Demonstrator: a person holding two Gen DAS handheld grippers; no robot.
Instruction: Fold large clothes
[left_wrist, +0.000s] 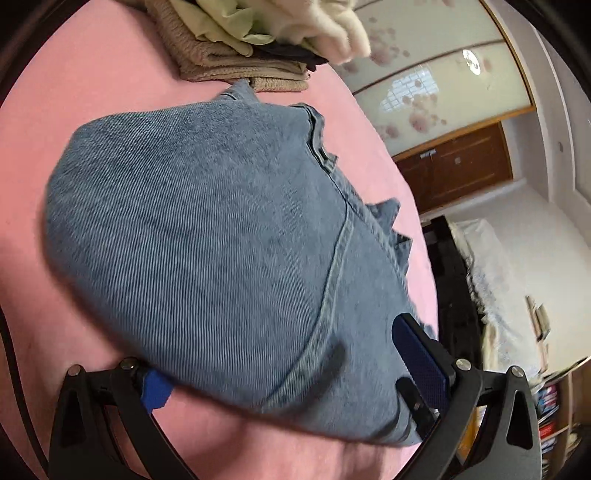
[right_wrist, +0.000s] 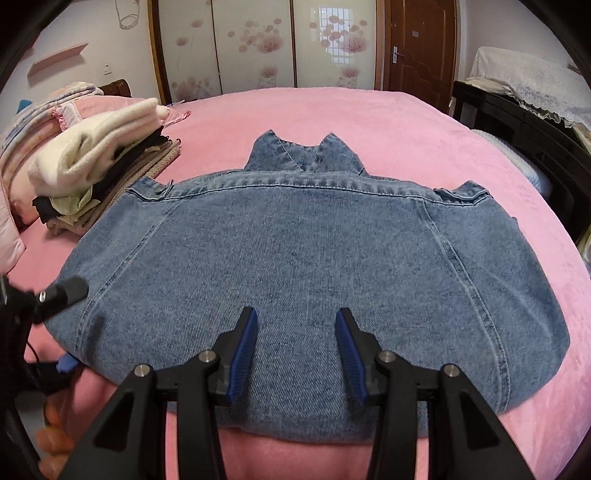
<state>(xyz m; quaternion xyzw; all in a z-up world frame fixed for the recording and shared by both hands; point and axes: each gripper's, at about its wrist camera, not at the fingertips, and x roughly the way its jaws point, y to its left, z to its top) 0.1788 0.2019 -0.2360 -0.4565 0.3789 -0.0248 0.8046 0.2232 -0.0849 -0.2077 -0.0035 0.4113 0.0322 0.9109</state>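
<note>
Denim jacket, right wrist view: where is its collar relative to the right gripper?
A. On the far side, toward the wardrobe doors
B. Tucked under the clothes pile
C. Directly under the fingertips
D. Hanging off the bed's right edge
A: the denim jacket lies flat on the pink bedspread, its collar at the far edge, well beyond the right gripper.

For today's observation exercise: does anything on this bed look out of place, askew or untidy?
The clothes pile beside the denim jacket is untidy: the cream top hangs askew over the darker layers rather than stacked square. The jacket lies flat, back up, collar poking out at the far edge. Nothing looks spilled or damaged.
</note>
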